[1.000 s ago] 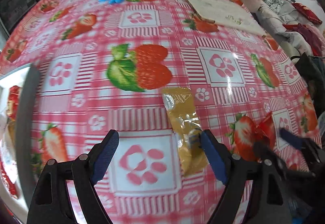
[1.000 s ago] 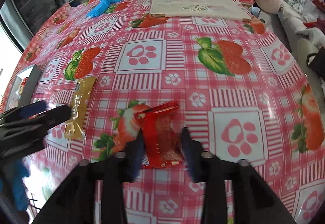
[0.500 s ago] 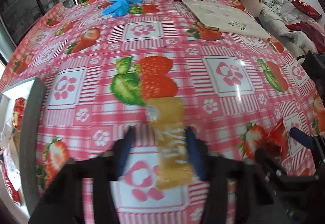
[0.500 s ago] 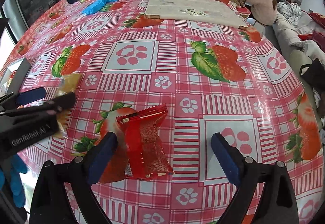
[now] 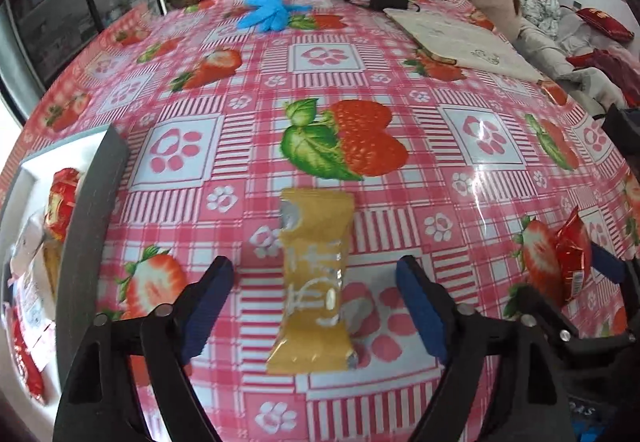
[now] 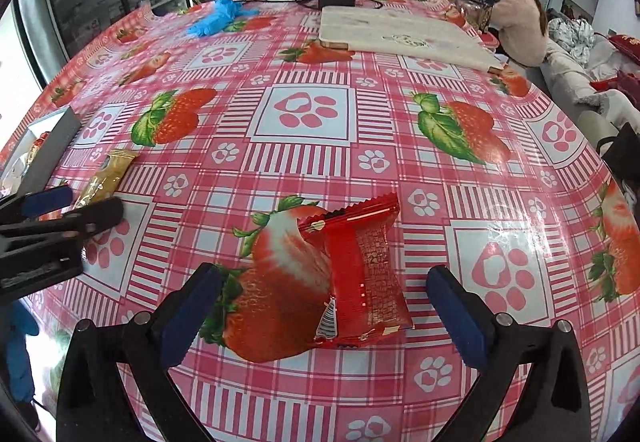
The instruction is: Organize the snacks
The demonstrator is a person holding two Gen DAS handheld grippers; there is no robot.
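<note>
- The table [image 5: 400, 89] has a pink checked cloth with strawberries, and both snacks lie flat on it.
- A grey tray [image 5: 92, 201] at the left edge holds several snack packets.
- The left gripper [image 5: 316, 306] is opening; its jaws stand apart on both sides of the yellow snack packet [image 5: 314, 282] and do not touch it.
- The right gripper [image 6: 324, 314] is also opening, jaws wide apart; the red snack packet [image 6: 360, 278] lies between them, free of the pads.
</note>
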